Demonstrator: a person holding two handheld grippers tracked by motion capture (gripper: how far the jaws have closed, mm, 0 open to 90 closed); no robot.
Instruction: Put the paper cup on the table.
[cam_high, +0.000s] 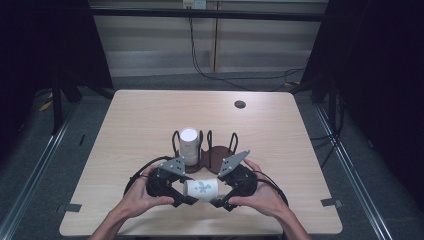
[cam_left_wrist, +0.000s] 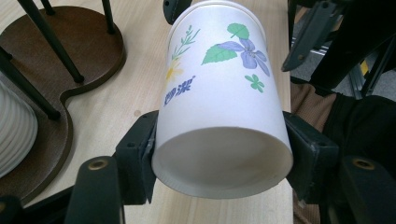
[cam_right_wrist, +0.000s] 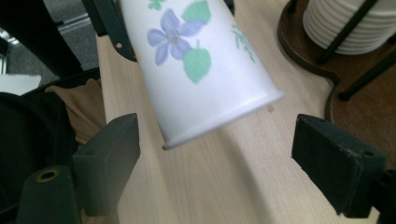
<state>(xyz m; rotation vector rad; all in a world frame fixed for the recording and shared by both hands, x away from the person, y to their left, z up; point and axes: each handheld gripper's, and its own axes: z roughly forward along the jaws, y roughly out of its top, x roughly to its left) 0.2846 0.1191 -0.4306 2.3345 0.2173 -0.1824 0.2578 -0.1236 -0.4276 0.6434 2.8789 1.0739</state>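
Between the left gripper's (cam_left_wrist: 219, 154) fingers (cam_left_wrist: 135, 154) sits the paper cup (cam_left_wrist: 219, 98).

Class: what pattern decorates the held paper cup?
Purple flowers, green leaves on the white paper cup; left gripper view.

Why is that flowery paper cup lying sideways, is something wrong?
Nothing looks spilled or damaged. The flowered cup is held level above the table by the left gripper, clamped near its base, while the right gripper stands open around its other end. The other cups sit stacked upright in the wooden rack.
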